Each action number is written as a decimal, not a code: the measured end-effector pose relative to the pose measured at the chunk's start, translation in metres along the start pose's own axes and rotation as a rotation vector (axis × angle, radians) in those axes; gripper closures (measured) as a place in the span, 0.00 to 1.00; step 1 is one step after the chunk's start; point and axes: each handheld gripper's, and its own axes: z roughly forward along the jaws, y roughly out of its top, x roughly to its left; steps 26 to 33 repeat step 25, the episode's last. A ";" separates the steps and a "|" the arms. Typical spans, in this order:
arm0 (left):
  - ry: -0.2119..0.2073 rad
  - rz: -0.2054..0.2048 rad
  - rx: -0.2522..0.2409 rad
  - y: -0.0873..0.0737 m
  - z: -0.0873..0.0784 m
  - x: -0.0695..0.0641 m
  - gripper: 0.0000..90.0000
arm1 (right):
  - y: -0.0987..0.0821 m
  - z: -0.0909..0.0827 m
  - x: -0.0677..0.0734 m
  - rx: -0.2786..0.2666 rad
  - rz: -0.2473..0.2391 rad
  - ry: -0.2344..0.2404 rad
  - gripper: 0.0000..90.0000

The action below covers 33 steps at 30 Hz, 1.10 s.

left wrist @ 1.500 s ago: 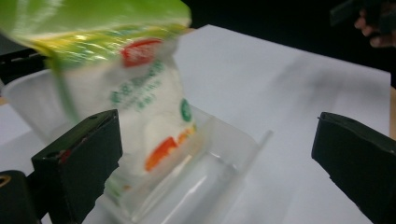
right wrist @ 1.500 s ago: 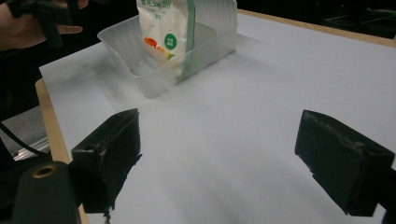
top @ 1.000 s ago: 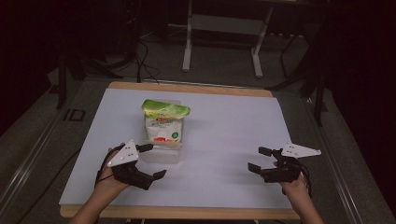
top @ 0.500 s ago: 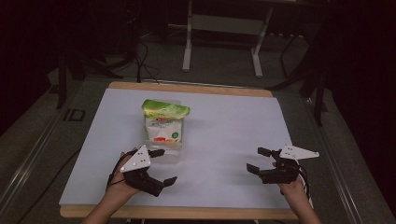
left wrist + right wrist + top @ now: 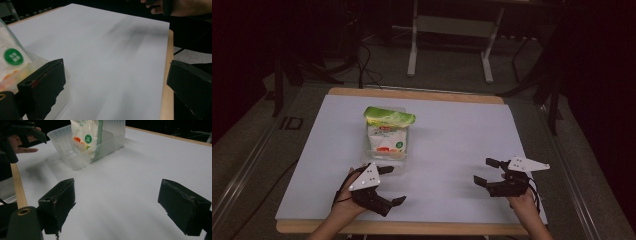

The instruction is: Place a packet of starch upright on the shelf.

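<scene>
Clear plastic rectangular tub [image 5: 384, 150] sits left of centre on the white table sheet [image 5: 452, 135], holding an upright white bag with green top [image 5: 388, 127]; round green sticker, writing unreadable. Your left gripper [image 5: 387, 186] is just beside the tub's near end, jaws wide apart, holding nothing. Your right gripper [image 5: 484, 172] is well apart from it, also spread wide and empty.

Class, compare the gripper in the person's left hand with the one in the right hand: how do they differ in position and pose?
The left black two-jaw gripper sits close beside the clear plastic tub holding a white-and-green packet; the right black two-jaw gripper stands well apart from it on bare white tabletop. The left gripper's grey plate is tilted; the right's lies flatter. Both have their jaws open and grip nothing.
</scene>
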 end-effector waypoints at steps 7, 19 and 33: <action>-0.009 -0.005 -0.012 -0.008 0.009 -0.005 0.02 | -0.006 0.008 0.001 0.029 -0.023 -0.002 0.16; 0.002 0.011 0.005 -0.011 0.012 -0.006 0.03 | -0.011 0.009 -0.003 0.033 -0.008 -0.012 0.16; 0.004 0.004 0.005 -0.012 0.012 -0.005 0.05 | -0.012 0.011 -0.003 0.039 -0.009 -0.004 0.16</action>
